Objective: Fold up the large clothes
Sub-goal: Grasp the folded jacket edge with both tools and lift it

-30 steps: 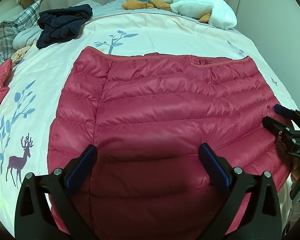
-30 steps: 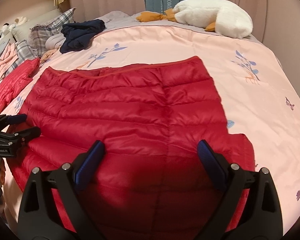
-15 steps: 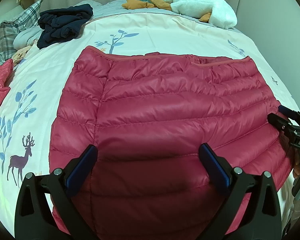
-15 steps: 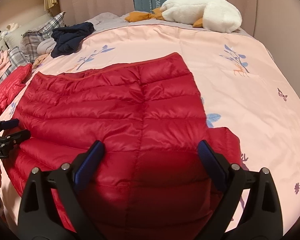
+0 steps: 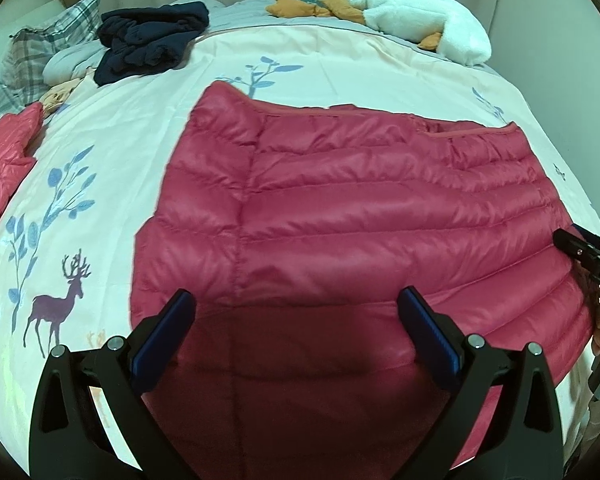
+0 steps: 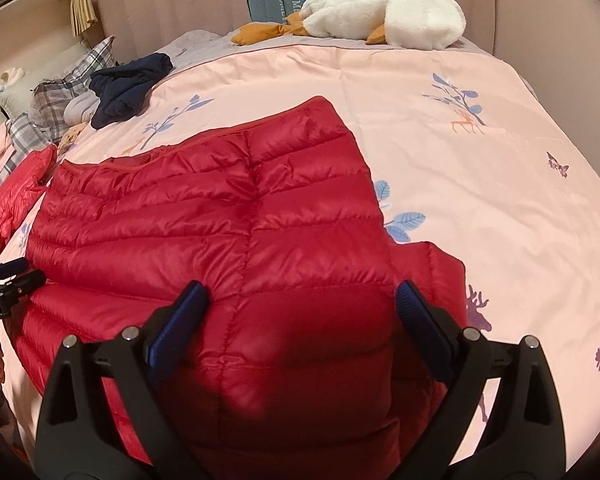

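A: On the bed [image 5: 112, 128], left wrist view: red down jacket [image 5: 360, 216] lies flat, quilted panel up, hem edge toward the far pillows. Left gripper [image 5: 296, 312] hovers over the near edge, jaws spread wide, nothing between them. Compared with a second ago, the framing barely shifts; the jacket sits a touch further right. Right gripper's tip [image 5: 580, 248] has retreated toward the frame edge.

B: Right wrist view?

A: More change there. Right gripper [image 6: 302, 300], jaws also wide apart and empty, now sits over the jacket's right side seam; earlier it was nearer the middle. A folded layer [image 6: 440, 264] peeks out beside the right edge. Left gripper [image 6: 8, 280] shows at far left, by the opposite side.

B: Meaning for the fold?

A: My reading: both claws are spacing out to the jacket's two near corners. No grasp yet. Likely next: pinch the near edge and carry it toward the hem.

B: Clutter?

A: Dark clothes [image 5: 152, 36], plush goose [image 6: 384, 16], well apart.
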A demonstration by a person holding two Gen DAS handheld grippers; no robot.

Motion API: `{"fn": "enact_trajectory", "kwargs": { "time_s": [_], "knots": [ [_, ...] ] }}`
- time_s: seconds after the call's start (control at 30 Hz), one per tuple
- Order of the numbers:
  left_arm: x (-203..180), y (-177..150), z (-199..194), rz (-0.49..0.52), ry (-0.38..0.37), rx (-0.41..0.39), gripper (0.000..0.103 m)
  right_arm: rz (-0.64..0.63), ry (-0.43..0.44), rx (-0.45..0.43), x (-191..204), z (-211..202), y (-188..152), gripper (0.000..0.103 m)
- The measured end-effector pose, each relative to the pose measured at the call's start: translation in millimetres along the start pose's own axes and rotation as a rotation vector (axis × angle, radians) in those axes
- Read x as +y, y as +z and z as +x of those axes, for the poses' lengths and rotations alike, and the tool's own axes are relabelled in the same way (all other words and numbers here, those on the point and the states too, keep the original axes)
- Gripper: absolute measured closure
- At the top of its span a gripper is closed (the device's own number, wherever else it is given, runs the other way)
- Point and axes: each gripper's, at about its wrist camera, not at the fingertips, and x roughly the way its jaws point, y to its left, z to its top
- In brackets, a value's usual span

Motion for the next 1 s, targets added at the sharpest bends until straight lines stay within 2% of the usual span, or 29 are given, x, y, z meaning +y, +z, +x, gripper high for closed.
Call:
{"fn": "enact_trajectory", "kwargs": {
  "time_s": [0.37, 0.5, 0.6, 0.7, 0.8, 0.83, 0.93, 1.0],
  "knots": [
    [24, -1, -2, -0.049, 0.041, 0.013, 0.001, 0.015, -0.032, 0.006, -11, -3, 5, 0.006],
    [46, 2, 4, -0.136, 0.002, 0.046, 0.001, 0.018, -0.059, 0.005, -16, -1, 18, 0.006],
    [55, 13, 4, -0.151, 0.009, 0.036, 0.001, 0.027, -0.1, -0.012, -19, 0, 33, 0.006],
    [62, 34, 10, -0.162, -0.002, 0.029, 0.001, 0.081, -0.044, -0.006, -27, 8, 53, 0.006],
    [69, 56, 24, -0.175, -0.025, 0.056, 0.001, 0.084, -0.029, 0.002, -30, 20, 74, 0.006],
    [70, 63, 28, -0.176, -0.034, 0.067, 0.001, 0.084, -0.018, 0.013, -31, 27, 82, 0.006],
    [76, 81, 47, -0.195, -0.127, 0.121, 0.001, 0.126, 0.031, 0.055, -39, 45, 96, 0.006],
    [84, 91, 66, -0.236, -0.227, 0.176, 0.001, 0.164, 0.077, 0.084, -46, 60, 106, 0.006]
  ]
}}
